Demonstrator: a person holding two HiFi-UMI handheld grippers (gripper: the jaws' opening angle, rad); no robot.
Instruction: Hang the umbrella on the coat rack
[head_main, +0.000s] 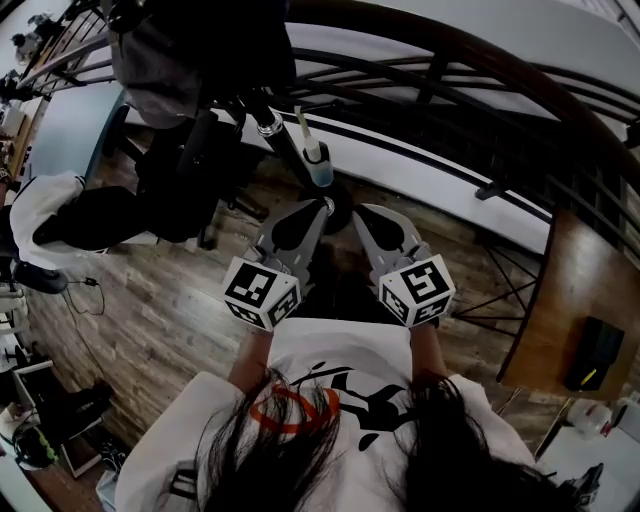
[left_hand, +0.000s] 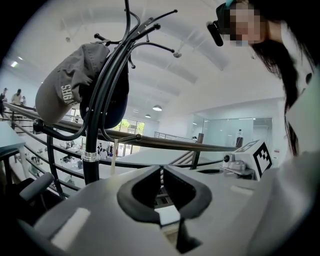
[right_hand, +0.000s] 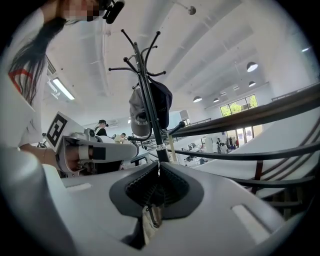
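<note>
- The coat rack (head_main: 290, 150) stands on the wooden floor (head_main: 170, 320) right ahead of the person, in front of a curved railing (head_main: 480, 70). Its dark pole (left_hand: 92, 140) carries a silver ring.
- A grey cap (left_hand: 65, 85) hangs on the upper hooks, against the pole.
- The umbrella (head_main: 318, 165) is just beside the pole. It is upright, with its cream handle above a darker body.
- In both gripper views the handle (left_hand: 114, 162) shows just under a low hook arm. Whether it hangs on that hook cannot be told.
- The left gripper (head_main: 325, 205) is held low, with its tip near the foot of the umbrella. Its tongs (left_hand: 161, 172) are drawn almost together, with only a thin slit at the tips and nothing between them.
- The right gripper (head_main: 357, 215) sits just beside the left. Its tongs (right_hand: 159, 167) are closed tip to tip and point at the pole.
- A small pale piece (right_hand: 150, 217) lies low at their root, and what it is cannot be made out.
- Neither gripper touches the umbrella.
</note>
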